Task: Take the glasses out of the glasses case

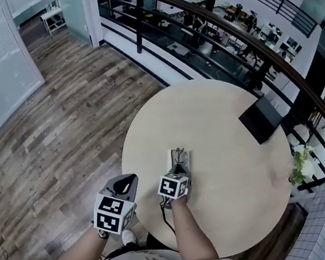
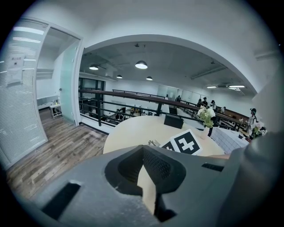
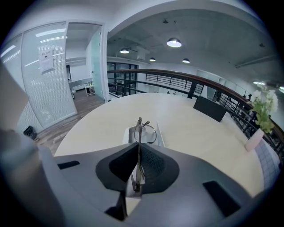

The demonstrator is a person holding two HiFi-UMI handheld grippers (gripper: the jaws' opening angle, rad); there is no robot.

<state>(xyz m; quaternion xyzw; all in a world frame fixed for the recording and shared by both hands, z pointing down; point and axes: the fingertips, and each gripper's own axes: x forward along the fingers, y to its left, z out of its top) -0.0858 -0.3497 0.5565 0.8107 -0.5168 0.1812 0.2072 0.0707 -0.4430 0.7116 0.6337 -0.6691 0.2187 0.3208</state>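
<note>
Right hand-held gripper (image 3: 139, 148) is clamped shut on the glasses (image 3: 139, 133), pinched by the thin metal frame and held edge-up, lenses pointing away. Glasses are positioned directly over the open white glasses case (image 3: 129, 134), which is lying on the round counter (image 1: 218, 167) near its front edge. Contact between glasses and case can't be determined. Left hand-held gripper (image 2: 143, 148) is closed with nothing held, parked just off the counter edge above the wooden floor (image 1: 71, 116).
</note>
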